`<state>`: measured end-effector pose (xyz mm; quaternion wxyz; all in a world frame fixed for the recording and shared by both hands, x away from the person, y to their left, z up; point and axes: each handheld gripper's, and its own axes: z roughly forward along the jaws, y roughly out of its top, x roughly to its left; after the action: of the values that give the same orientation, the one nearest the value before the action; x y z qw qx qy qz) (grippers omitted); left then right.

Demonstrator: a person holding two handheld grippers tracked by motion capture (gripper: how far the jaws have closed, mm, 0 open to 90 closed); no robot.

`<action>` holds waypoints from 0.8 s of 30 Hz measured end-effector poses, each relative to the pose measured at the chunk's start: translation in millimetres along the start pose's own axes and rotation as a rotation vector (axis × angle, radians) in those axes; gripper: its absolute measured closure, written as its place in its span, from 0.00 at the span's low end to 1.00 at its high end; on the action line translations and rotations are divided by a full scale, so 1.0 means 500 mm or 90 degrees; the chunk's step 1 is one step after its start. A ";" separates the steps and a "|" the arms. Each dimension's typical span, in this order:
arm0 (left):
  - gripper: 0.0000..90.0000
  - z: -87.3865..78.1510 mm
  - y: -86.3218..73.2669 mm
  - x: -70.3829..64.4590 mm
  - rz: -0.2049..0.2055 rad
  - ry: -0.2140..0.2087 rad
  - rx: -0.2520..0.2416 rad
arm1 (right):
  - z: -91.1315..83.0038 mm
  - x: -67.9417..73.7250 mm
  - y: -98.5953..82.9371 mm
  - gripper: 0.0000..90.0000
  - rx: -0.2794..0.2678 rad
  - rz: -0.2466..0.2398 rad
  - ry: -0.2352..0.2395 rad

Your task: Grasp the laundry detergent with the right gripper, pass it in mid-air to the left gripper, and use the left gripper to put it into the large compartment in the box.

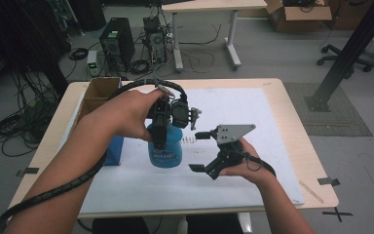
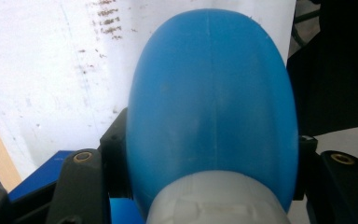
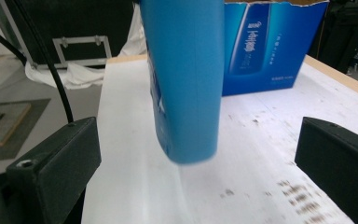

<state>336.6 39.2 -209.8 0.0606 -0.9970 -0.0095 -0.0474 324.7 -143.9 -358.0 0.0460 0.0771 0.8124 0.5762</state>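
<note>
A white sheet covers the wooden table beneath the left claw and the right claw. An open blue carton stands just left of the left claw, with a brown cardboard box behind it. Beyond both claws, on the floor, are 2 computer towers, tangled cables, a second table and a chair base.
</note>
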 end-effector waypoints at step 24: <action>0.42 -0.093 -0.062 0.053 -0.208 -0.046 -0.047 | -0.114 -0.072 -0.015 0.02 0.290 0.021 -0.021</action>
<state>357.7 64.7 -157.8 0.0150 -0.9847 -0.1722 -0.0214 350.4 -205.7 -346.8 0.0312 0.1080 0.9191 0.3776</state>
